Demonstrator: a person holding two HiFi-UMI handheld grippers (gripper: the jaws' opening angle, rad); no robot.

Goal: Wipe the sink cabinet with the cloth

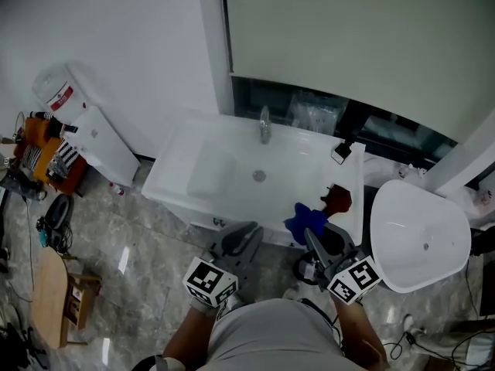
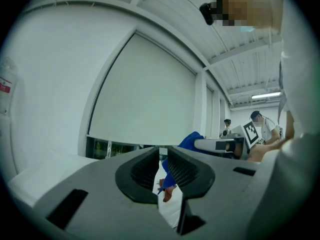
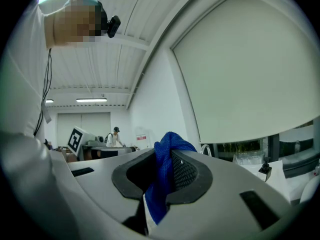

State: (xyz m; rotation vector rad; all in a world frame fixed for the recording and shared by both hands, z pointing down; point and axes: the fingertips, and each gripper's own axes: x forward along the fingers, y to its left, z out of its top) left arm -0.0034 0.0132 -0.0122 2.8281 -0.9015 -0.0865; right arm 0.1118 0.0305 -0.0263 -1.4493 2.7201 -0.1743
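The white sink cabinet point(image 1: 193, 157) stands in front of me in the head view, with a chrome faucet point(image 1: 264, 124) at its back edge. My right gripper point(image 1: 311, 235) hangs over the cabinet's front right edge, shut on a bunched blue cloth point(image 1: 304, 221). In the right gripper view the cloth point(image 3: 167, 149) bulges up between the jaws of that gripper point(image 3: 162, 160). My left gripper point(image 1: 244, 232) hovers at the front edge near the middle. In its own view the left gripper point(image 2: 163, 156) has its jaws nearly touching, with nothing held. The cloth point(image 2: 192, 138) shows beyond them.
A reddish-brown object point(image 1: 338, 199) lies on the counter just behind the cloth, and a small black item point(image 1: 341, 151) sits at the back right corner. A white toilet bowl point(image 1: 421, 234) stands to the right. At left are a white appliance point(image 1: 97, 137) and a wooden stool point(image 1: 50, 296).
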